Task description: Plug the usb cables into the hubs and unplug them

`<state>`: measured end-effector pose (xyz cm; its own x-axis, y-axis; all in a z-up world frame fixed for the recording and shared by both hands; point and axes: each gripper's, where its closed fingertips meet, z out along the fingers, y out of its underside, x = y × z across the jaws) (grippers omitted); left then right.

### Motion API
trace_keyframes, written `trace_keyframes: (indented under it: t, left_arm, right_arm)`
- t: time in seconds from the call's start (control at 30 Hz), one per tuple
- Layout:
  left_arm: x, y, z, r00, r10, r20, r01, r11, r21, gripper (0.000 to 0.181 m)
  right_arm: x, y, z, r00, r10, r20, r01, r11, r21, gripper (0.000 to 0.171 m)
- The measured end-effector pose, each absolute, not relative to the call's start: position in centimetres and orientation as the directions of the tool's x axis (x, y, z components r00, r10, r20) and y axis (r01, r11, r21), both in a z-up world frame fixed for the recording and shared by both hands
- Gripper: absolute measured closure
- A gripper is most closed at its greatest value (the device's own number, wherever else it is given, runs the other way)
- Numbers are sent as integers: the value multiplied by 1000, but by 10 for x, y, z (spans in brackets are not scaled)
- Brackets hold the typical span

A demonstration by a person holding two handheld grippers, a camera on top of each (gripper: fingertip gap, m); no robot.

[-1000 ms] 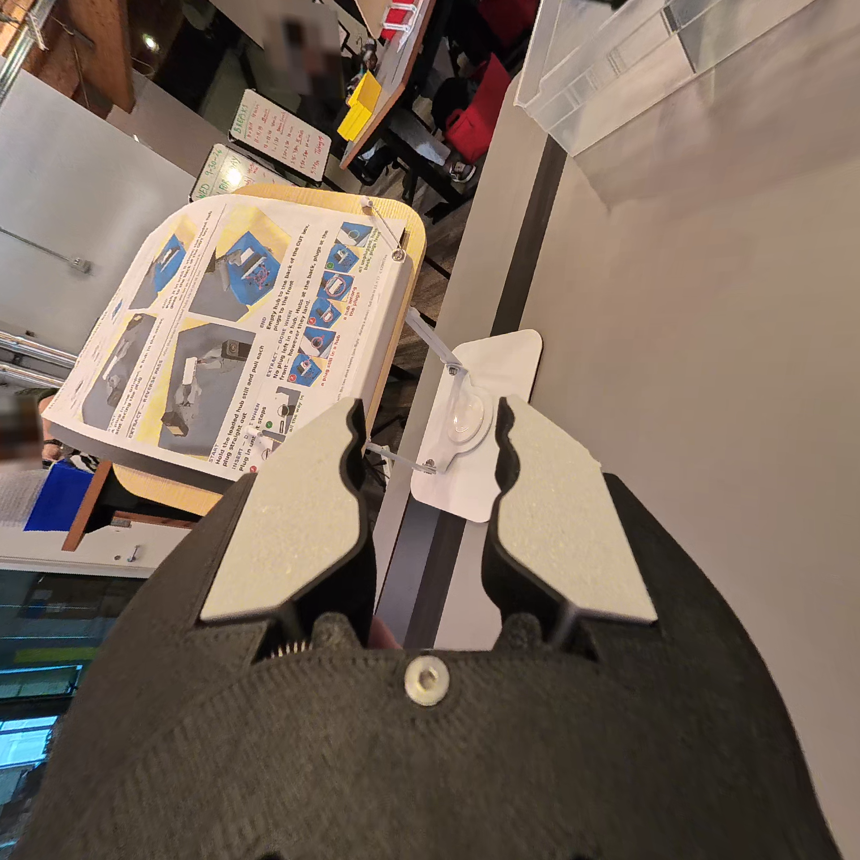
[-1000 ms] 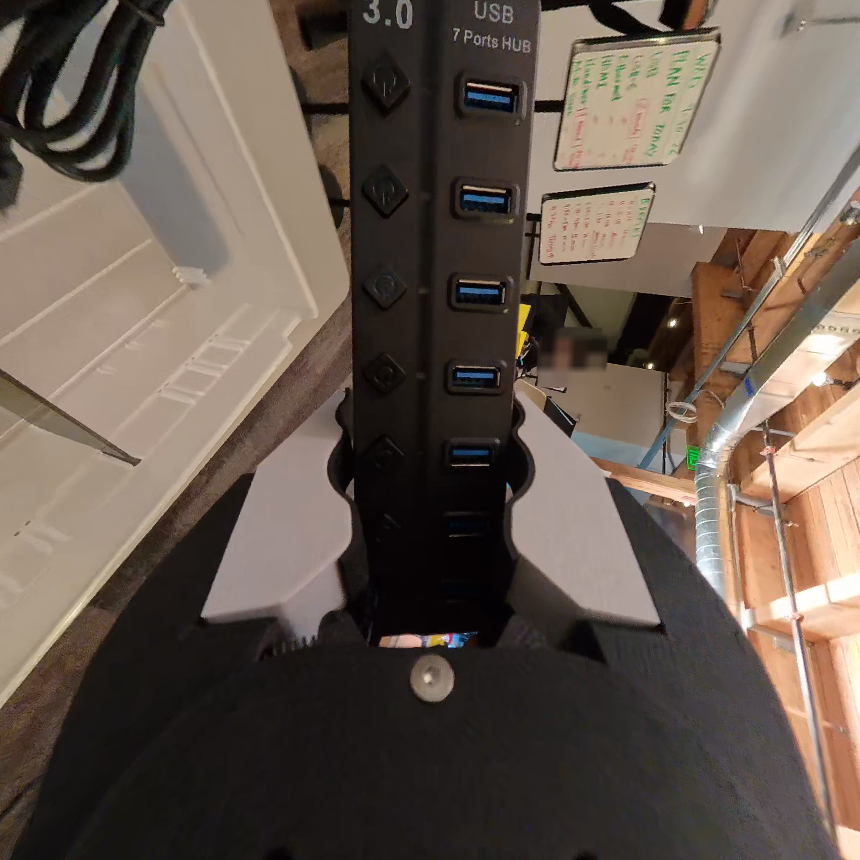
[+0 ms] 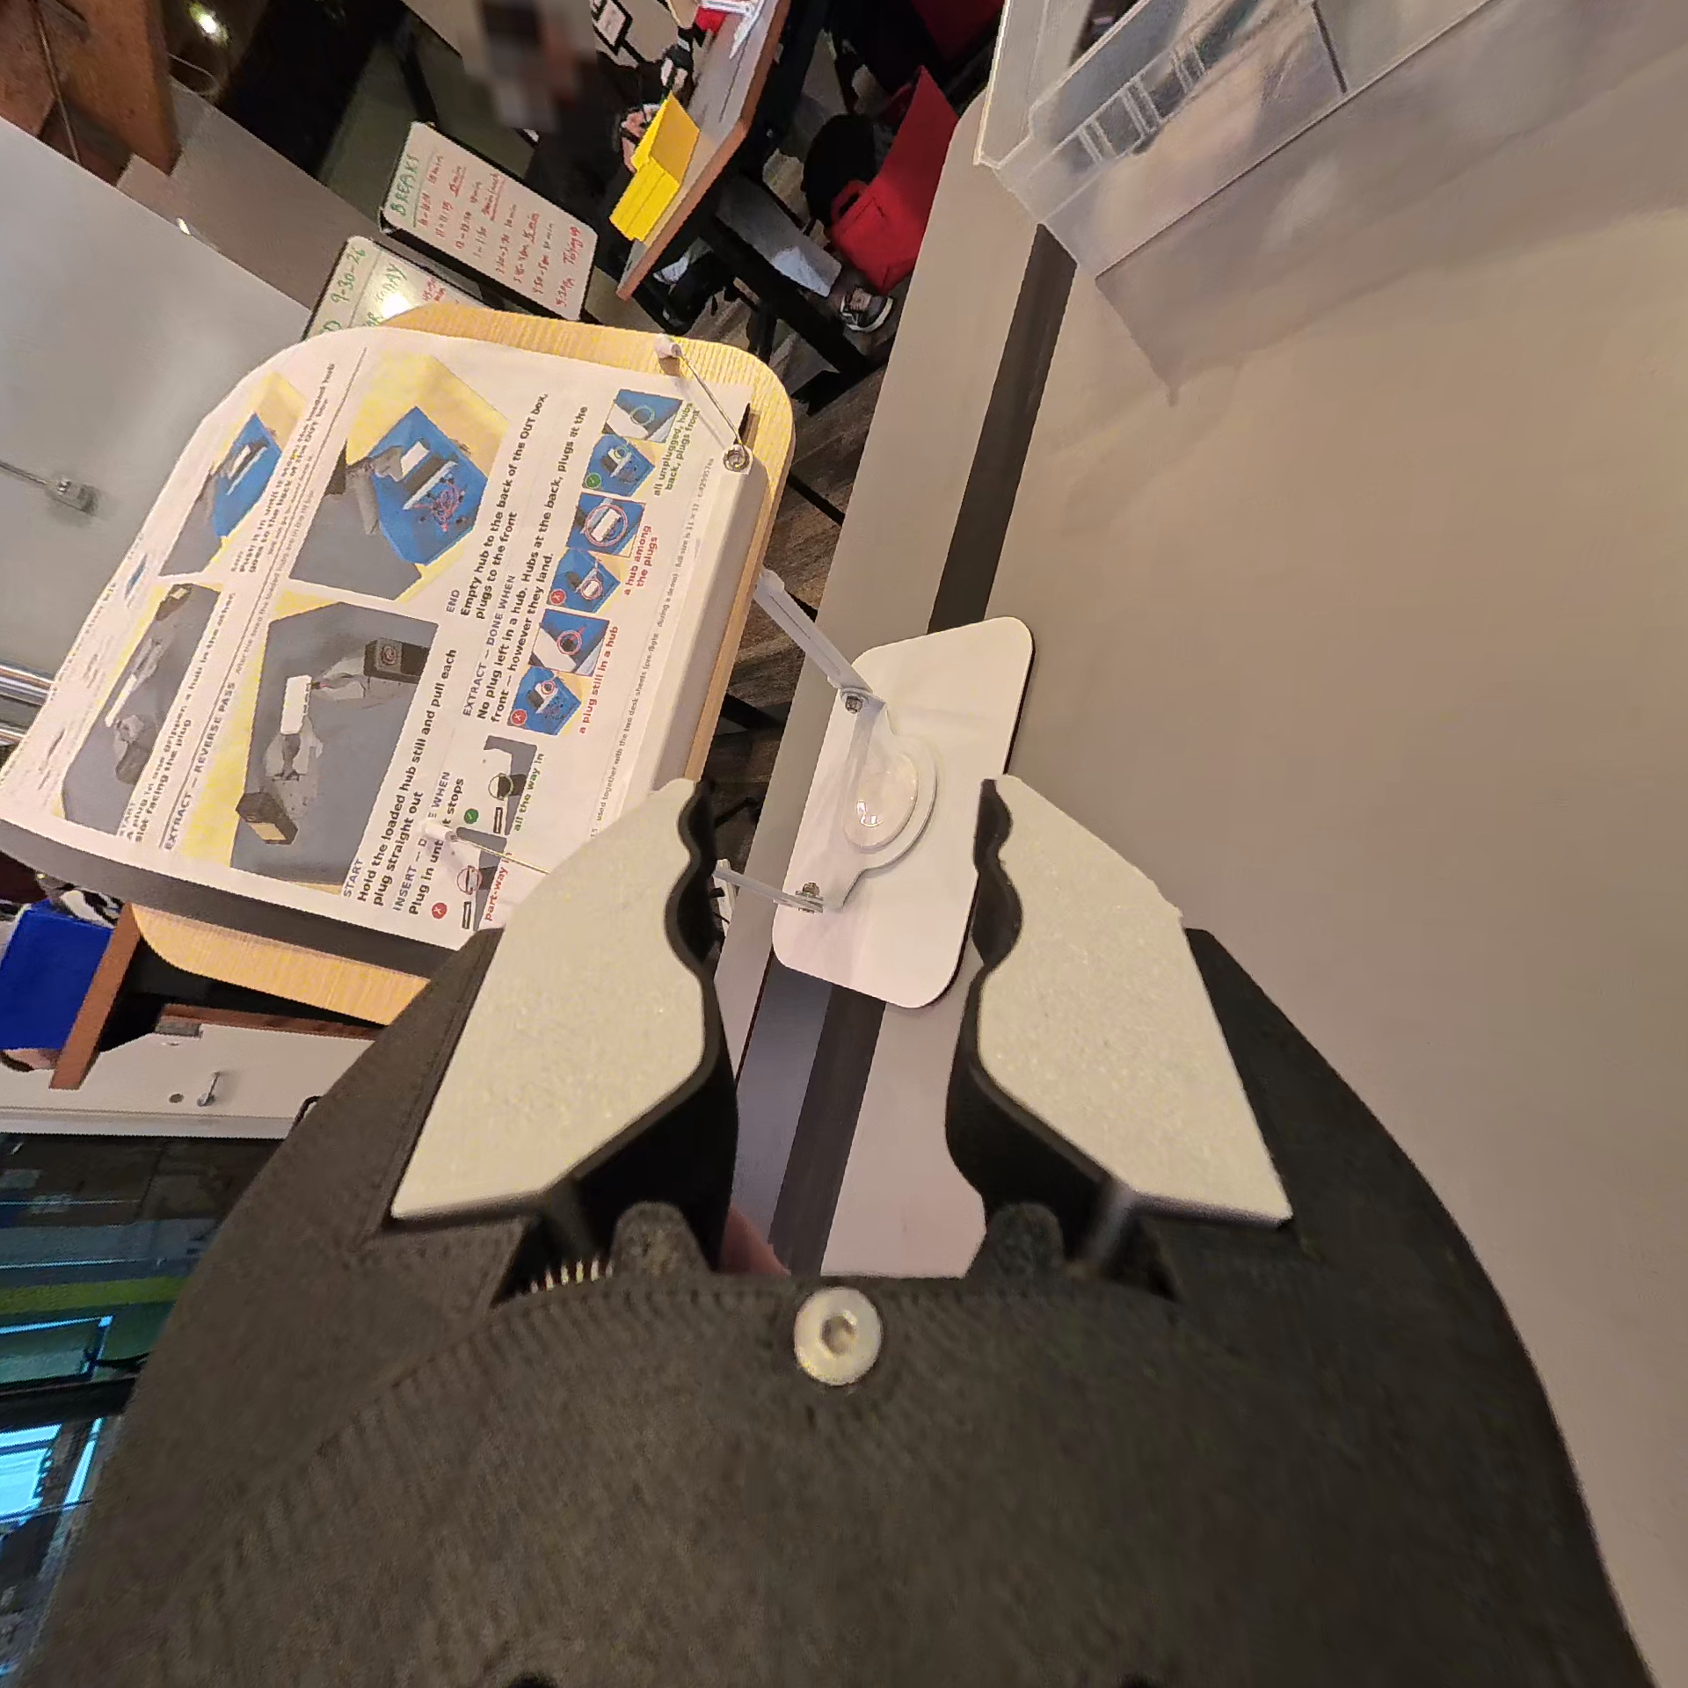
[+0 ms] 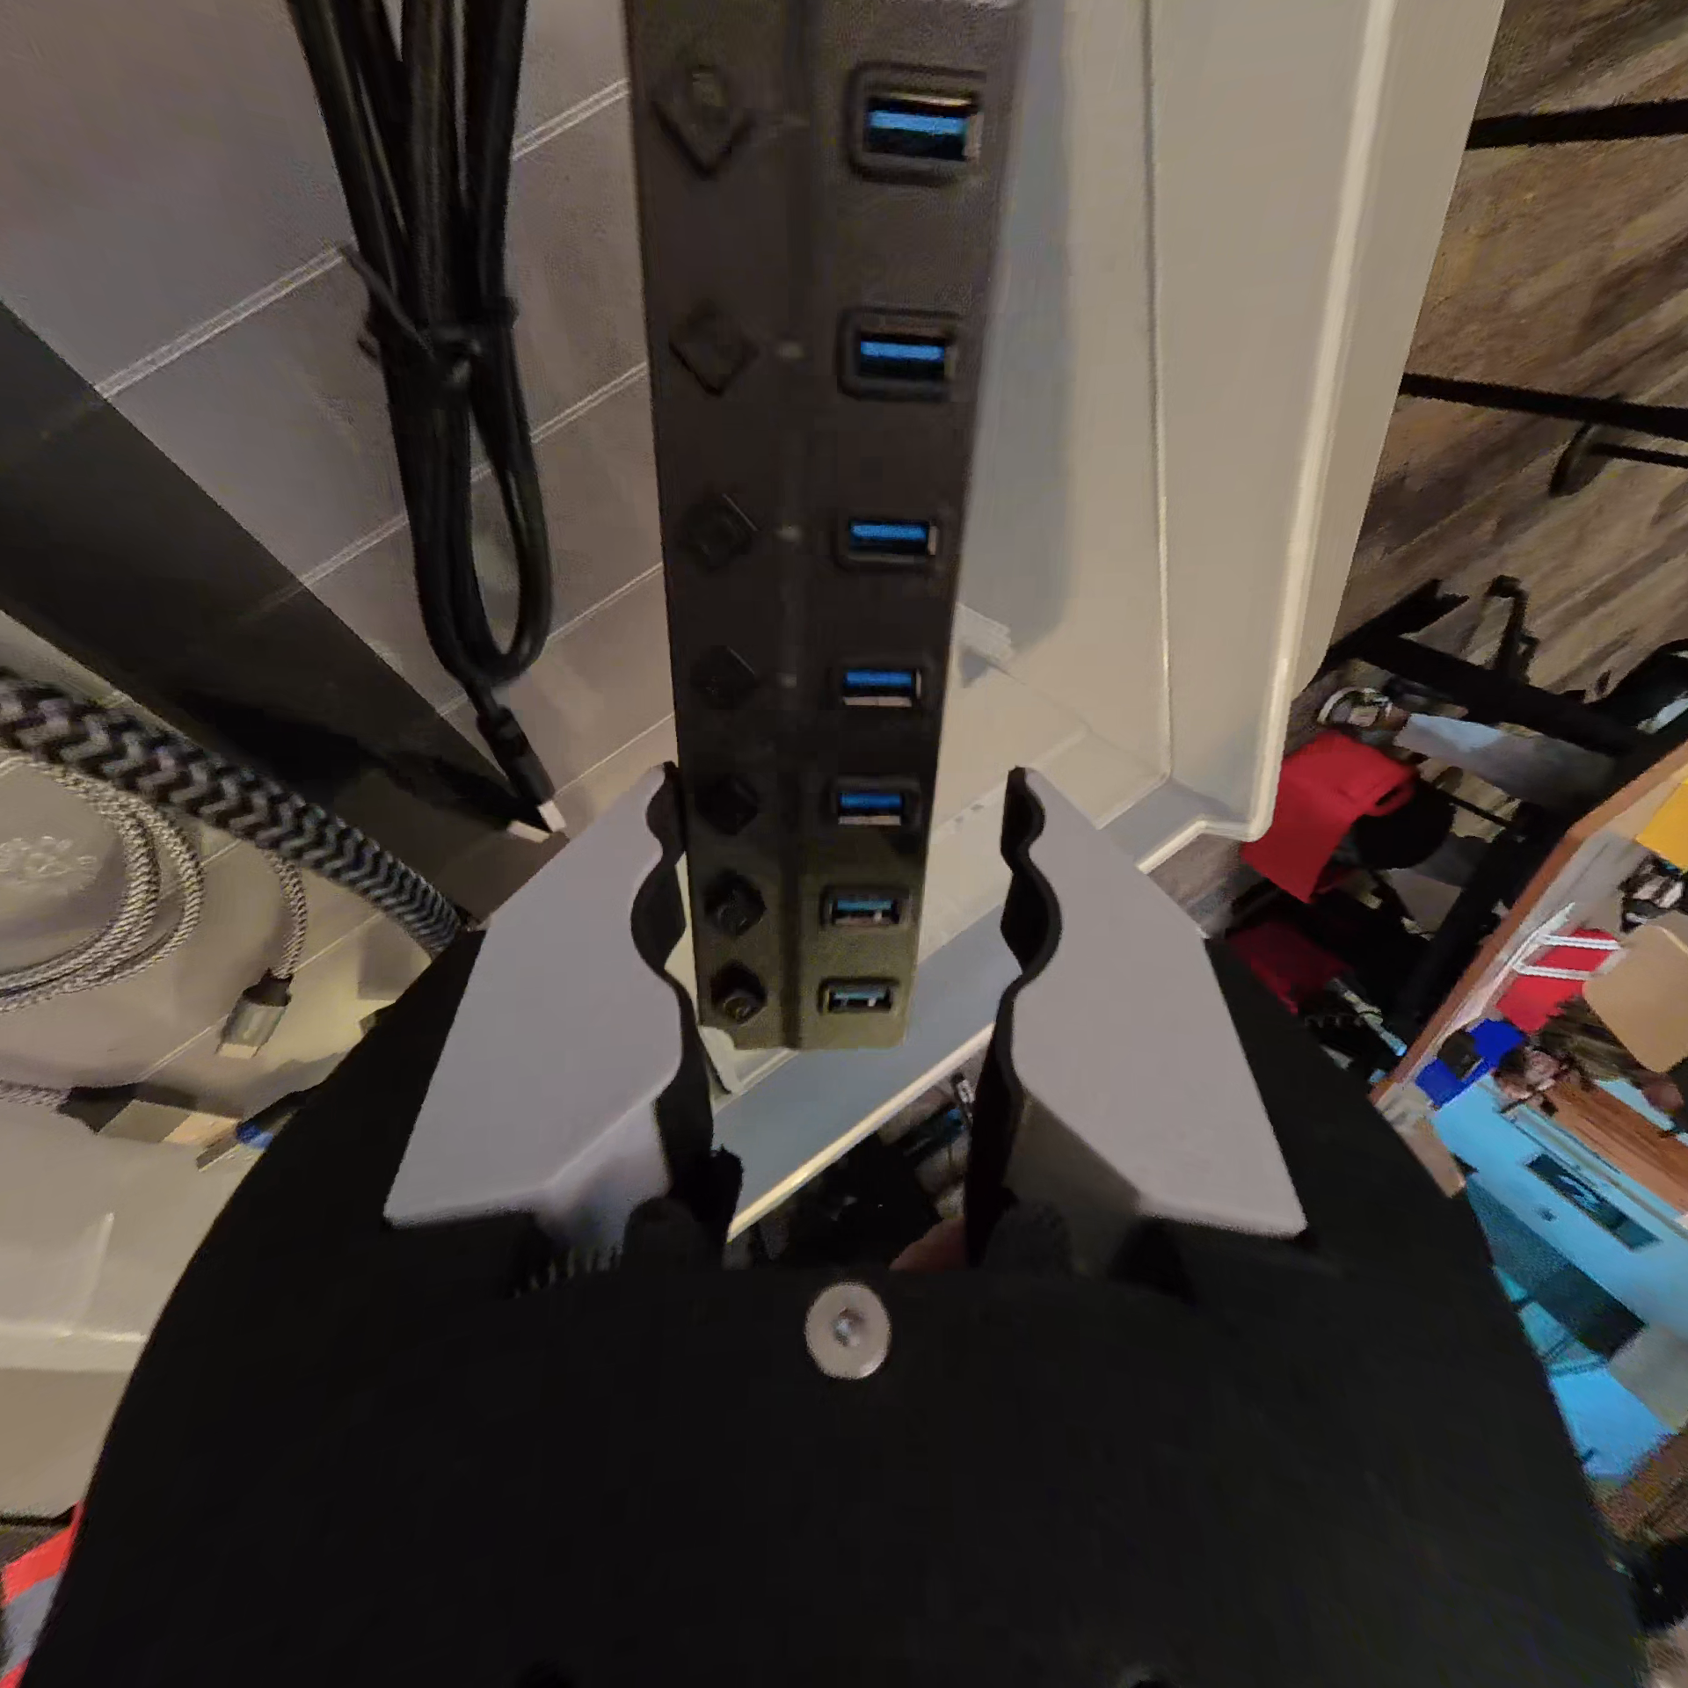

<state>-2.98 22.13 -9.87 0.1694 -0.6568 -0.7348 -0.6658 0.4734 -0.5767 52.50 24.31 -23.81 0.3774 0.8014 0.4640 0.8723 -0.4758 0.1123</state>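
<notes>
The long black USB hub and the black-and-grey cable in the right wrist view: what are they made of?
The long black USB hub looks like matte moulded plastic, its face dull and glare-free. The black-and-grey cable seems jacketed in woven fabric: a herringbone braid shows.

Left gripper (image 3: 840, 804): jaws stood apart with nothing between the grey pads (image 3: 566, 1023); its tips lay just short of the white stand base (image 3: 950, 676), one on each side of it. Right gripper (image 4: 840, 795): jaws parted wider than the black USB hub (image 4: 804, 511), whose near end lay between the fingertips, close against the left finger and clear of the right.
</notes>
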Motion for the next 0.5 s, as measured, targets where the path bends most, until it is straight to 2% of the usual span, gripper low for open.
trace_keyframes:
  t: [0.17, 0.33, 0.5]
  left_arm:
    - [-33, 222, -98, 169, -656, -736, -679, 464, -569, 127]
    - [-30, 219, -92, 181, -644, -743, -668, 474, -574, 129]
    - [-17, 214, -98, 154, -642, -751, -673, 489, -556, 130]
  right_arm:
    - [527, 229, -213, 433, 783, 446, 832, -538, 137, 104]
    - [488, 235, -141, 416, 676, 608, 852, -524, -1, 110]
    - [373, 226, -67, 388, 597, 703, 917, -327, -228, 112]
